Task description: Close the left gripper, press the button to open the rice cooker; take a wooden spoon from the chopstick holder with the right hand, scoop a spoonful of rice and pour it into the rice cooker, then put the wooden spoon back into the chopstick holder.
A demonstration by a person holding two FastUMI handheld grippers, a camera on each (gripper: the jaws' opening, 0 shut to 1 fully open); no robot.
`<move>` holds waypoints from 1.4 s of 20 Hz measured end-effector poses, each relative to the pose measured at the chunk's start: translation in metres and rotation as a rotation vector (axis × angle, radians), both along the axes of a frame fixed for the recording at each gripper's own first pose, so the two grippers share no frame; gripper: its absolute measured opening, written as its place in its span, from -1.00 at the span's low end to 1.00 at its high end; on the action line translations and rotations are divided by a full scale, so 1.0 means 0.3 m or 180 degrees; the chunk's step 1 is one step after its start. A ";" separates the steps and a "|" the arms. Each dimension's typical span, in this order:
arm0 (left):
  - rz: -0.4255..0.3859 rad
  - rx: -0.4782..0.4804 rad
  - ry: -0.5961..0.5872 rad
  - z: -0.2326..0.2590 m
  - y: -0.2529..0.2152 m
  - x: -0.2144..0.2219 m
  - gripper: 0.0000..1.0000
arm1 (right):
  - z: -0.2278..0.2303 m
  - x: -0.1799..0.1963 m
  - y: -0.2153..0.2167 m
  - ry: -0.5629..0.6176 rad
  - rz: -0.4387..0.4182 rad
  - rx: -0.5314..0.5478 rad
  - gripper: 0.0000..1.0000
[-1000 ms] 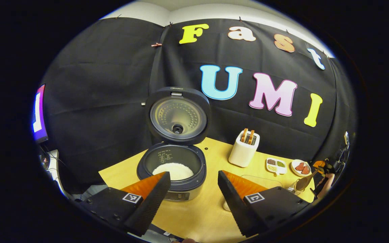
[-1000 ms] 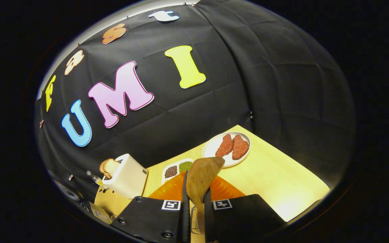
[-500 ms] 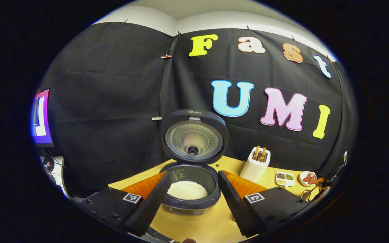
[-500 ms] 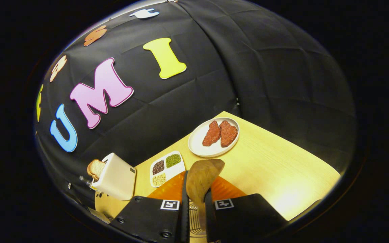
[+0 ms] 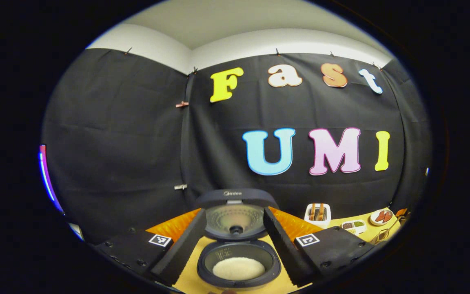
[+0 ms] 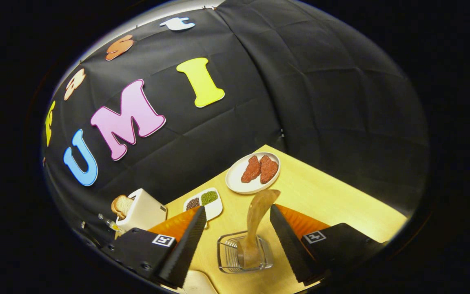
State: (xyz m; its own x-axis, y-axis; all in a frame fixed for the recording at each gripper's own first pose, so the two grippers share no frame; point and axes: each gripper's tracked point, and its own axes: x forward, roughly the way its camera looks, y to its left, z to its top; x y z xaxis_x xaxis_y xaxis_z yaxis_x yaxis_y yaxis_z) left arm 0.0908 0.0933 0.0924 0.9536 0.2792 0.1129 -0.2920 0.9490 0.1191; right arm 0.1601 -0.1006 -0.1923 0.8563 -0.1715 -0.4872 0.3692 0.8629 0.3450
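In the left gripper view, the left gripper (image 5: 235,241) is seen with its two fingers spread wide and nothing held between them. Between the fingers, farther off, the rice cooker (image 5: 238,263) is seen on the table (image 5: 186,281) with its lid (image 5: 235,214) raised upright behind the pot; white rice (image 5: 238,268) lies inside the pot. To the right of the rice cooker, a white toaster (image 5: 319,214) with two slices in its slots is placed by the wall, followed by a divided dish (image 5: 354,225) of grains and a plate (image 5: 382,217) with red pieces.

In the right gripper view, the toaster (image 6: 142,214) is seen to the left of the chopstick holder (image 6: 244,258), with a slice of bread (image 6: 120,205) at its top. The divided dish (image 6: 206,202) is set between the toaster and the holder, farther back. The right gripper (image 6: 237,237) is held with its fingers wide apart, gripping nothing. The wire chopstick holder stands between those fingers, and the wooden spoon (image 6: 258,214) stands in it, bowl end up, tilted to the right, touched by neither finger. Behind the holder, toward the wall, the plate (image 6: 235,181) with two red pieces is set.
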 end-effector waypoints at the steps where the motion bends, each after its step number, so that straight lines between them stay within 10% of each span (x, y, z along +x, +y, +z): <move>1: -0.0073 0.0041 -0.0059 0.019 -0.004 0.021 0.89 | 0.027 -0.026 -0.004 -0.0025 0.0007 -0.0068 0.97; 18: -0.0405 0.0140 -0.0285 0.060 0.177 0.486 0.86 | 0.390 -0.412 0.146 -0.0443 0.0244 -0.0840 0.96; 28: -0.0265 0.0019 0.0333 -0.037 0.167 0.457 0.92 | 0.433 -0.364 0.189 -0.0592 0.0421 -0.0865 0.96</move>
State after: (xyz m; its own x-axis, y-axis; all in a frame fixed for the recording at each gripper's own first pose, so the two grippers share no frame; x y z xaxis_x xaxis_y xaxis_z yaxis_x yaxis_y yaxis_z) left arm 0.2280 0.1436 0.0813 0.9800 0.1984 0.0131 -0.1981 0.9686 0.1504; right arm 0.0508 -0.0440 -0.0623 0.9495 -0.1553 -0.2728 0.2007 0.9686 0.1471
